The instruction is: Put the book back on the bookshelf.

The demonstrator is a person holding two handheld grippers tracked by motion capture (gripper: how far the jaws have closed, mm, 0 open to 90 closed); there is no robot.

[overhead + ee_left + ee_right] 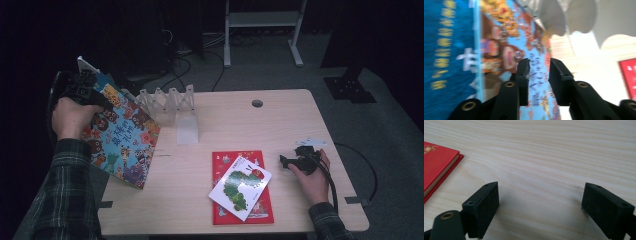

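My left gripper (82, 90) grasps the blue picture book (125, 135) by its top edge — book tilted over the table's (280, 115) left edge, beside the white rack (170, 100). My right gripper (295, 161) rests released on the table — near the red book (220, 210).

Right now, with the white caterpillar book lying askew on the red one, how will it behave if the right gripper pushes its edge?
The white caterpillar book looks thin and flat, so probably light. Its cover seems glossy, and it lies on the smooth red book, so it would likely slide and swivel rather than tip. It overhangs the red book's edges, so a push might slip it onto the table.
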